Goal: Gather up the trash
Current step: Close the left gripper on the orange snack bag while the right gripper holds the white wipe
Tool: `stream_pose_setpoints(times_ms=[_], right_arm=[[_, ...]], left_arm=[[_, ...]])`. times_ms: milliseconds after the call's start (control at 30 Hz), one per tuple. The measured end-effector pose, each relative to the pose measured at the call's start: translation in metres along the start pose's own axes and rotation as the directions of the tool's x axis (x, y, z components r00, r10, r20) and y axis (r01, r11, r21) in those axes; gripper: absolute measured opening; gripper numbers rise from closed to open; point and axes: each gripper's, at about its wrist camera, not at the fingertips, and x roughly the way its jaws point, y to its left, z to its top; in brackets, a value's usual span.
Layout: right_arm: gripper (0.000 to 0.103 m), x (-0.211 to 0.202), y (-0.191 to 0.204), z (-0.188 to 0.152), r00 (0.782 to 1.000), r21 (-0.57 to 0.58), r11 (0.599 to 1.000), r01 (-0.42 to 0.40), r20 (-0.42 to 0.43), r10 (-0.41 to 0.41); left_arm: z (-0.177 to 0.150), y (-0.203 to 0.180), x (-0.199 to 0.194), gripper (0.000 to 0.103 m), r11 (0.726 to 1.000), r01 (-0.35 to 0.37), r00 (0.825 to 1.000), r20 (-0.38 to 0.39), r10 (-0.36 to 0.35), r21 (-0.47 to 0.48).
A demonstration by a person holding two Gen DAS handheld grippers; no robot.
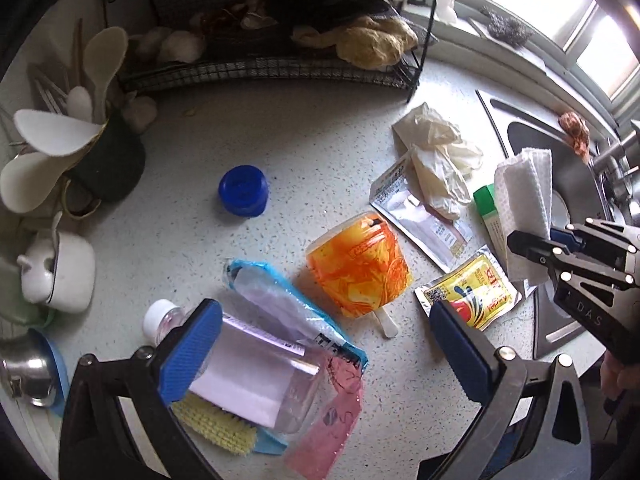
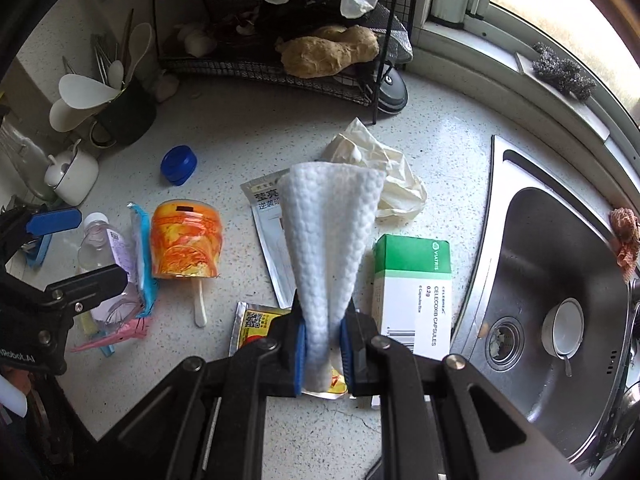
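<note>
Dangling by one pinched end, the wipe sits clamped in the right gripper above the packets at 6 o'clock, and could slip loose, while the left gripper gapes empty over the bottle.

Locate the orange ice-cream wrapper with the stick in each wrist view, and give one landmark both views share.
Left wrist: the orange ice-cream wrapper lies on the counter just below centre, between the open left gripper's fingers.
Right wrist: it lies left of centre, left of the white paper towel pinched in the right gripper.
Shared landmark: the blue bottle cap, up and left of the wrapper.
</note>
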Motion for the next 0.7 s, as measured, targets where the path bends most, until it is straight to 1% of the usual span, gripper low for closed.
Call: stream_pose_setpoints(times_ms=[133, 233, 300, 333, 433, 533, 633, 667, 700], right_arm=[[0.013, 0.011, -0.007, -0.001, 1.000, 0.023, 1.000, 0.006, -0.020, -0.005], [0.013, 0.017, -0.011, -0.002, 0.999, 0.031, 0.999, 0.021, -0.032, -0.020], [0.013, 0.021, -0.014, -0.002, 0.999, 0.039, 0.999, 0.035, -0.037, -0.034], [0.013, 0.022, -0.016, -0.002, 0.998, 0.042, 0.998, 0.042, -0.038, -0.041], [0.013, 0.025, -0.019, 0.000, 0.997, 0.051, 0.997, 0.063, -0.043, -0.061], [0.013, 0.030, -0.023, 0.003, 0.996, 0.068, 0.995, 0.069, -0.057, -0.066], [0.013, 0.032, -0.028, 0.003, 0.995, 0.078, 0.993, 0.087, -0.063, -0.082], [0.013, 0.031, -0.030, 0.003, 0.994, 0.081, 0.992, 0.092, -0.062, -0.087], [0.013, 0.031, -0.031, 0.002, 0.994, 0.084, 0.992, 0.096, -0.060, -0.091]], left_arm=[[0.008, -0.001, 0.019, 0.103, 0.998, 0.026, 0.999, -0.041, -0.023, 0.062], [0.012, -0.003, 0.038, 0.103, 0.993, 0.037, 0.995, -0.096, -0.026, 0.110], [0.014, -0.006, 0.052, 0.103, 0.986, 0.053, 0.989, -0.142, -0.030, 0.161], [0.015, -0.008, 0.057, 0.103, 0.981, 0.053, 0.988, -0.152, -0.024, 0.188], [0.021, -0.013, 0.066, 0.103, 0.965, 0.051, 0.990, -0.139, -0.015, 0.258], [0.032, -0.019, 0.073, 0.103, 0.948, 0.074, 0.992, -0.123, -0.037, 0.308], [0.039, -0.024, 0.078, 0.103, 0.930, 0.113, 0.991, -0.109, -0.080, 0.349], [0.043, -0.026, 0.080, 0.100, 0.928, 0.123, 0.990, -0.107, -0.091, 0.351], [0.044, -0.027, 0.081, 0.088, 0.929, 0.134, 0.989, -0.106, -0.103, 0.345]])
